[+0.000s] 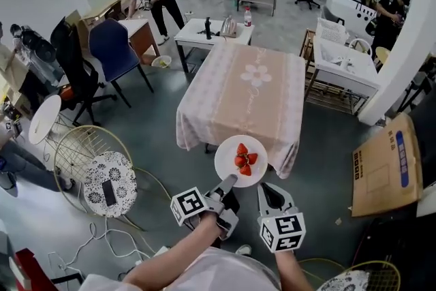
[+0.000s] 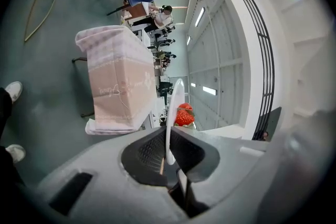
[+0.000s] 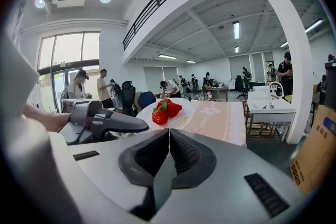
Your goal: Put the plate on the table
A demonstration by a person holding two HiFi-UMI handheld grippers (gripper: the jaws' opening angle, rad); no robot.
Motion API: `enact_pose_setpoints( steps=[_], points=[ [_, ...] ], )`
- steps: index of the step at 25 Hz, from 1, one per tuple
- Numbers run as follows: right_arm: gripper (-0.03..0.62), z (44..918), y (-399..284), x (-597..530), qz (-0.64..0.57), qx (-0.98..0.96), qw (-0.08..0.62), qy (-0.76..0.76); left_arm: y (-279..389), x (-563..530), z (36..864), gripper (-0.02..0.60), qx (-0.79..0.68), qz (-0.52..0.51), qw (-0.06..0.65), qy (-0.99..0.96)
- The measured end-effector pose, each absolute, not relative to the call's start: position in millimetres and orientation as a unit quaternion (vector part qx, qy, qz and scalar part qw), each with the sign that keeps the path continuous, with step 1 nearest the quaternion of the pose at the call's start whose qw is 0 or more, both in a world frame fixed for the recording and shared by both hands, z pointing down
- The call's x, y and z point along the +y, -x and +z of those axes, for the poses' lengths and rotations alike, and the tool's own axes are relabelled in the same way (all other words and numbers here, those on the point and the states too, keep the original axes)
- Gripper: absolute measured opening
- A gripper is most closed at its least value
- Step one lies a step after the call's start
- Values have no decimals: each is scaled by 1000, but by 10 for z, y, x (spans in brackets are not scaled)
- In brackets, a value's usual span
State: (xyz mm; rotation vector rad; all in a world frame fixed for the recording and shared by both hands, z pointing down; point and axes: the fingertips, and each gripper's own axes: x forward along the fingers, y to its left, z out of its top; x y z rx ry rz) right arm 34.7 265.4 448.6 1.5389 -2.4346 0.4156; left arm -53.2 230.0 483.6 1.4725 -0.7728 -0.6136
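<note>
A white plate (image 1: 231,159) carrying three strawberries (image 1: 244,160) hangs in the air just before the near edge of the table with the pink cloth (image 1: 245,88). My left gripper (image 1: 228,182) is shut on the plate's near rim. In the left gripper view the plate (image 2: 174,107) shows edge-on between the pads, strawberries (image 2: 184,114) beyond it, and the table (image 2: 118,81) ahead. My right gripper (image 1: 268,191) is beside the left one, shut and empty. In the right gripper view its jaws (image 3: 168,134) meet, with the plate (image 3: 185,118) and left gripper (image 3: 105,123) ahead to the left.
A cardboard box (image 1: 385,167) lies on the floor to the right. A wire chair with a patterned cushion (image 1: 109,174) stands to the left, a blue chair (image 1: 112,48) further back. A white table (image 1: 344,65) and a white pillar (image 1: 402,44) flank the right side. People stand far behind.
</note>
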Motion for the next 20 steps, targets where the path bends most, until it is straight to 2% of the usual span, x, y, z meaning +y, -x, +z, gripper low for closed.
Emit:
enact_pose_setpoints(
  steps=[10,20],
  points=[
    [5,4437,396,1943,147,-827,123,-529,1256,1568,4841,20,-330,-272,643,-635],
    [6,4432,842,1567,156,-806,126,-557,1819,1211,4837,20,-307,-274,656,-632]
  ],
)
